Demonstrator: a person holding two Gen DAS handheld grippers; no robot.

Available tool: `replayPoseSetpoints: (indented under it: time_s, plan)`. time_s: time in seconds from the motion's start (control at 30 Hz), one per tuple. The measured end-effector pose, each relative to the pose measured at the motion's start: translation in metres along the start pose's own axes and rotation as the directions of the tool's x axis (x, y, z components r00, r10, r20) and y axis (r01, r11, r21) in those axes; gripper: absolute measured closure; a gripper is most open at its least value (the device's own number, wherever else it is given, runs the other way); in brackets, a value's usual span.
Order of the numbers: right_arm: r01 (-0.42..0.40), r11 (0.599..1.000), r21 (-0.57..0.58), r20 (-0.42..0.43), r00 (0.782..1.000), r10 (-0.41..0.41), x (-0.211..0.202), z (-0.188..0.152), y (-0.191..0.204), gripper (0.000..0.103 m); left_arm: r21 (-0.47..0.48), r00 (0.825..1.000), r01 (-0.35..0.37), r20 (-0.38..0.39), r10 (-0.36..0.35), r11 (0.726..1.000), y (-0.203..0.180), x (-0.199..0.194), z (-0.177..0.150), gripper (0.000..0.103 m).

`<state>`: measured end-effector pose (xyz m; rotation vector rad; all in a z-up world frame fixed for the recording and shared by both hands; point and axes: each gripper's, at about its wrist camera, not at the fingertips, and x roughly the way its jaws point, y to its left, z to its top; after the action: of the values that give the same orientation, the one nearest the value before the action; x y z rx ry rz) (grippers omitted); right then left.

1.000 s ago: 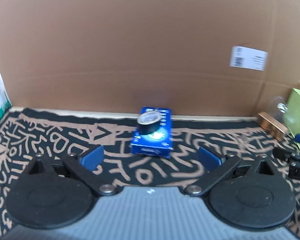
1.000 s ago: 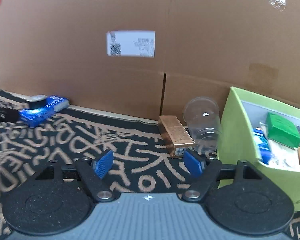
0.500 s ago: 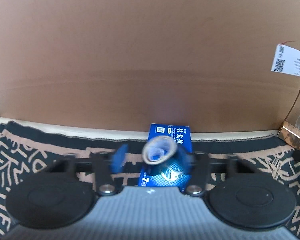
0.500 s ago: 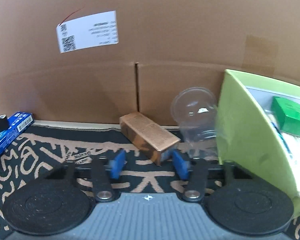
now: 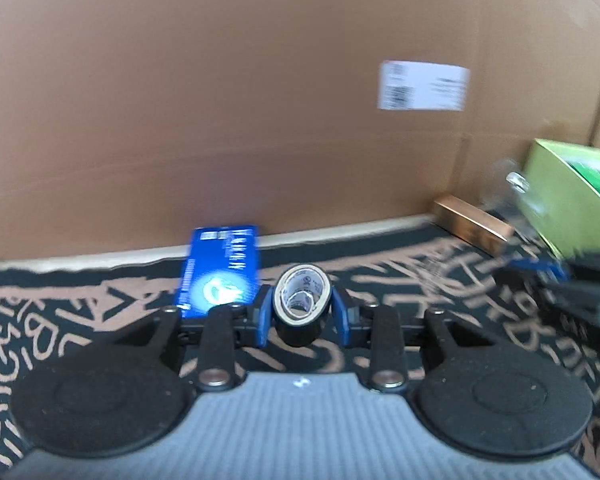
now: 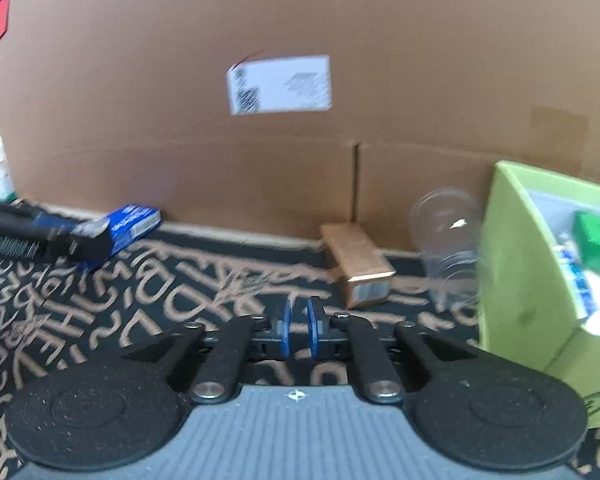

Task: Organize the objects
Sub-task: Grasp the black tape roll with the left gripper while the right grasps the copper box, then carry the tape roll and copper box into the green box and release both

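Note:
My left gripper [image 5: 302,312] is shut on a black tape roll [image 5: 302,302], held above the patterned mat. A blue box [image 5: 222,270] lies on the mat just behind and left of it; it also shows in the right wrist view [image 6: 130,224], beside the left gripper's blurred body [image 6: 40,232]. My right gripper [image 6: 299,326] is shut and empty, its blue pads almost touching. A copper box [image 6: 358,266], a clear plastic cup [image 6: 446,240] and a green bin [image 6: 540,272] with several items lie ahead and right of it.
A tall cardboard wall [image 5: 260,100] with a white label [image 5: 424,86] closes the back. The black mat with tan lettering [image 6: 140,300] covers the table. The copper box [image 5: 474,226] and green bin [image 5: 572,200] show at right in the left wrist view.
My left gripper closed on the tape roll and lifted it off the blue box, shifting right. My right gripper closed empty and backed away from the copper box.

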<state>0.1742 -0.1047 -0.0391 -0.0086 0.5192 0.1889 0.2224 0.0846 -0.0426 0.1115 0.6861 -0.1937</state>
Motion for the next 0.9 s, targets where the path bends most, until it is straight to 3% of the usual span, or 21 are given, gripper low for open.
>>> replayPoseSetpoints:
  time_s: [0.07,0.13,0.3,0.33,0.37,0.47,0.7,0.9]
  plan:
    - [0.032,0.999,0.018,0.005,0.999,-0.032,0.008,0.007,-0.007,0.058,0.036,1.0,-0.01,0.01,0.009,0.999,-0.009,0.0,-0.001,0.065]
    - [0.07,0.997,0.018,0.022,0.997,-0.07,0.02,0.014,-0.01,0.045,0.064,1.0,-0.007,0.013,0.006,0.998,-0.014,0.003,-0.005,0.046]
    - [0.076,0.997,0.03,-0.033,0.997,-0.075,0.054,0.026,-0.024,0.045,0.055,1.0,-0.031,-0.002,0.031,0.998,-0.017,0.013,-0.009,0.017]
    - [0.082,0.996,0.032,-0.054,0.995,-0.081,0.062,0.027,-0.026,0.048,0.042,0.999,-0.033,-0.006,0.033,0.999,-0.012,0.012,-0.008,0.017]
    - [0.087,0.995,0.04,-0.075,0.994,-0.084,0.067,0.026,-0.029,0.062,0.029,0.999,-0.031,-0.009,0.031,0.999,-0.01,0.013,-0.008,0.017]
    - [0.062,0.996,0.068,-0.075,0.996,-0.057,0.059,0.021,-0.032,0.066,0.011,1.0,-0.015,-0.008,0.015,1.0,-0.003,0.014,-0.006,0.017]
    - [0.001,1.0,-0.01,-0.081,0.997,-0.002,-0.004,-0.017,-0.014,0.068,-0.02,0.995,0.085,0.045,-0.084,0.996,0.014,-0.012,-0.018,0.014]
    - [-0.028,0.999,-0.023,-0.085,0.996,0.026,-0.048,-0.042,-0.001,0.068,-0.068,0.998,0.061,-0.01,-0.062,0.996,0.012,-0.012,-0.025,0.018]
